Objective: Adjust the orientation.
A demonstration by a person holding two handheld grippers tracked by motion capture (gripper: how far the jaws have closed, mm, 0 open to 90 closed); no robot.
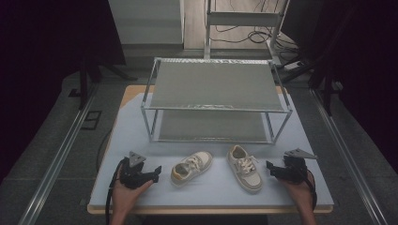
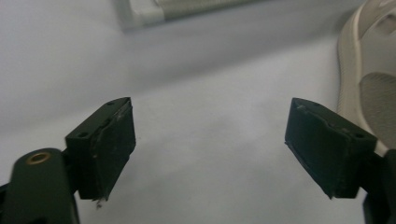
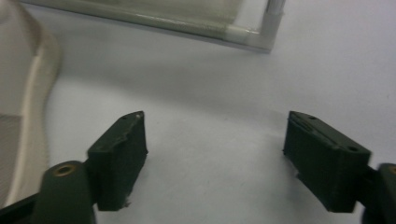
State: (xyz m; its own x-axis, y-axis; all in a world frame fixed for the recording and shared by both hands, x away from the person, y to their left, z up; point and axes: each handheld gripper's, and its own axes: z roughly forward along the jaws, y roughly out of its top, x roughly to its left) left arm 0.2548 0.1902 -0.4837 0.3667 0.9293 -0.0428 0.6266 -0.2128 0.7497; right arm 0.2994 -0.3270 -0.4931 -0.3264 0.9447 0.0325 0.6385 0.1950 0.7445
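Observation:
Two small beige-and-white laced shoes lie on the white table mat in front of a metal rack. The left shoe [image 1: 191,167] lies at an angle, and its side shows at the right edge of the left gripper view [image 2: 369,79]. The right shoe [image 1: 244,168] points away from me; its sole edge [image 3: 28,98] shows at the left of the right gripper view. My left gripper [image 1: 157,170] rests open on the mat just left of the left shoe [image 2: 210,144]. My right gripper [image 1: 270,167] rests open just right of the right shoe [image 3: 215,154]. Neither holds anything.
A two-shelf metal rack [image 1: 216,101] with grey mesh shelves stands at the back of the table [image 1: 211,199]; its lower bar [image 3: 187,25] shows in both gripper views. Floor rails run along both sides of the table. Cables lie on the floor behind.

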